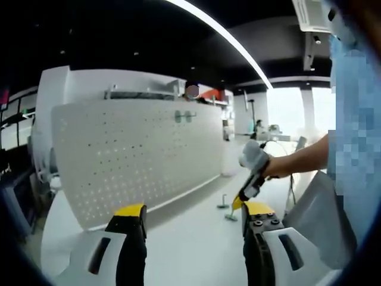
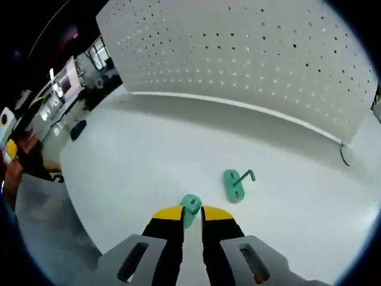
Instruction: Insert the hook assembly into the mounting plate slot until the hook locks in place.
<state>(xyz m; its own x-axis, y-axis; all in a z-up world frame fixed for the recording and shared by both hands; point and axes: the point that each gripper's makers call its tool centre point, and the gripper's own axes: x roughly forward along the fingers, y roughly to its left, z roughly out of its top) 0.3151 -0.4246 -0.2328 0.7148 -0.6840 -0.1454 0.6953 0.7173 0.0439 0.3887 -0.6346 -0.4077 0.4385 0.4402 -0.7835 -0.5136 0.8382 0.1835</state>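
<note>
Two green hooks (image 2: 237,184) on table (image 2: 149,149), one pegboard (image 2: 256,53)

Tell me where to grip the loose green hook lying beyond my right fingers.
Grip the green hook by its flat oval base, coming from above: the base lies flat on the white table and its thin bent prong would likely slip. The right gripper looks closed on another green piece.

The right gripper (image 2: 191,213) has its yellow-tipped fingers (image 2: 168,215) closed on a green hook (image 2: 190,205) low over the white bench (image 2: 131,155). A second green hook (image 2: 236,183) (stem upturned) lies just beyond, before the perforated white pegboard (image 2: 250,53).
</note>
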